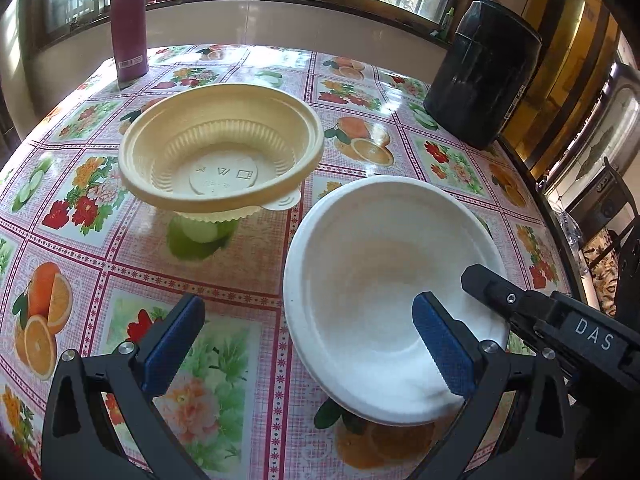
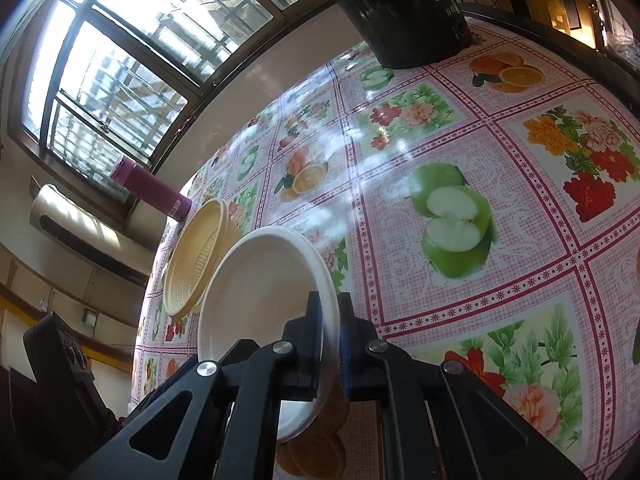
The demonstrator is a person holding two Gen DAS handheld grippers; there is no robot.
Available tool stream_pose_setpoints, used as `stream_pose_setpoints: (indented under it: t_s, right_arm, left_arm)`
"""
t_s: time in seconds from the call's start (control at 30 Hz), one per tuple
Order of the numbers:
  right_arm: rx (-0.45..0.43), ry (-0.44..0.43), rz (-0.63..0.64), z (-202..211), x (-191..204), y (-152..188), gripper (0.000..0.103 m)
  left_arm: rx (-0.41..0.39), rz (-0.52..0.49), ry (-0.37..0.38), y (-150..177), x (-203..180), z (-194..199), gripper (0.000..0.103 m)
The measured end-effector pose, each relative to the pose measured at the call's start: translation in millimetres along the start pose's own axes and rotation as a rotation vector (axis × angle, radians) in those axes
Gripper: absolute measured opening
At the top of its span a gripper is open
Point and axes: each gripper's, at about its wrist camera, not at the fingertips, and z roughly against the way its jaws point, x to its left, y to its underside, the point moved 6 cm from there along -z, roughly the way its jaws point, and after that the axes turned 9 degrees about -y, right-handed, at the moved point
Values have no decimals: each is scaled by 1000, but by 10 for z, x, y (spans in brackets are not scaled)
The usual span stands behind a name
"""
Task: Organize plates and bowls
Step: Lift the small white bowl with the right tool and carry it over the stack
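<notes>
Gripping the rim of the shallow white paper bowl (image 2: pixel 264 304), our right gripper (image 2: pixel 330 344) has its jaws clamped tight. Left gripper (image 1: pixel 308 344) gapes wide, empty. Next, we reckon: nest it into the ribbed yellow plastic bowl (image 1: pixel 220 144) ahead-left on the worktop (image 1: pixel 360 80).

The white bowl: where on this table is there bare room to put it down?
Free cloth lies between the white bowl and the black canister, and behind the yellow bowl toward the maroon bottle. It is crowded where the bowls meet.
</notes>
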Motion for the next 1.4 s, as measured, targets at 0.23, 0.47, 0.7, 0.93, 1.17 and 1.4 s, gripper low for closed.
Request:
stream_pose_setpoints:
  t_s: [0.23, 0.47, 0.7, 0.93, 1.17, 1.4]
  right_arm:
    - [40, -38, 20, 82, 203, 387, 7]
    - [75, -106, 37, 123, 500, 774, 7]
    - [70, -195, 60, 278, 930, 1060, 7]
    - [46, -284, 180, 592, 1734, 1278, 7]
    - [68, -358, 293, 641, 2490, 1617, 7]
    - [187, -417, 342, 334, 2959, 2178, 7]
  left_arm:
    - [8, -41, -42, 307, 274, 207, 103]
    - [14, -57, -84, 618, 627, 467, 103]
    - [-53, -29, -106, 661, 979, 936, 103]
    - [-152, 40, -87, 650, 1409, 1534, 103]
    - [-238, 109, -112, 763, 2072, 2100, 98]
    - [-219, 162, -182, 1086, 2733, 2289, 59]
